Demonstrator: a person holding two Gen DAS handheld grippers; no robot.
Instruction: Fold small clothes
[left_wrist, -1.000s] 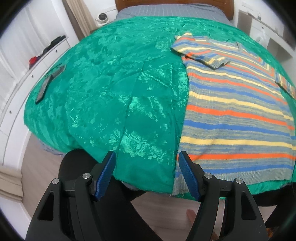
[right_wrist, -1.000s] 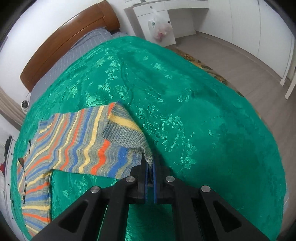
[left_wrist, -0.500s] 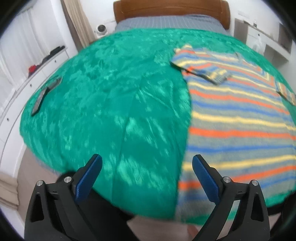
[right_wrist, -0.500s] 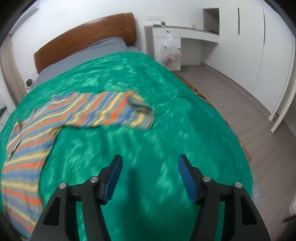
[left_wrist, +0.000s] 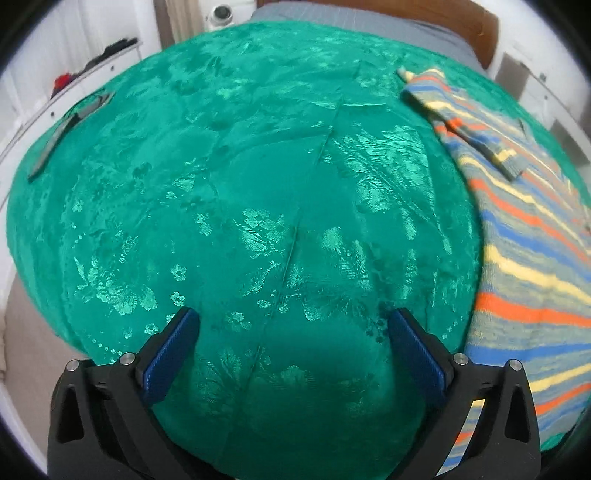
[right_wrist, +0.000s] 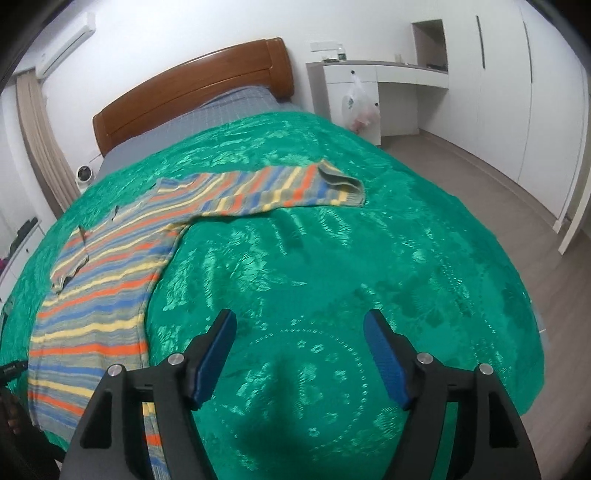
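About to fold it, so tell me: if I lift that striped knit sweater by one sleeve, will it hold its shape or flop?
Likely flop: the striped knit sweater lies limp, its sleeve cuff curled over. It may slide on the shiny green bedspread.

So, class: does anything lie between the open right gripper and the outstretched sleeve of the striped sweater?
Nothing visible does. Between the right gripper and the sleeve of the striped sweater lies only bare green bedspread.
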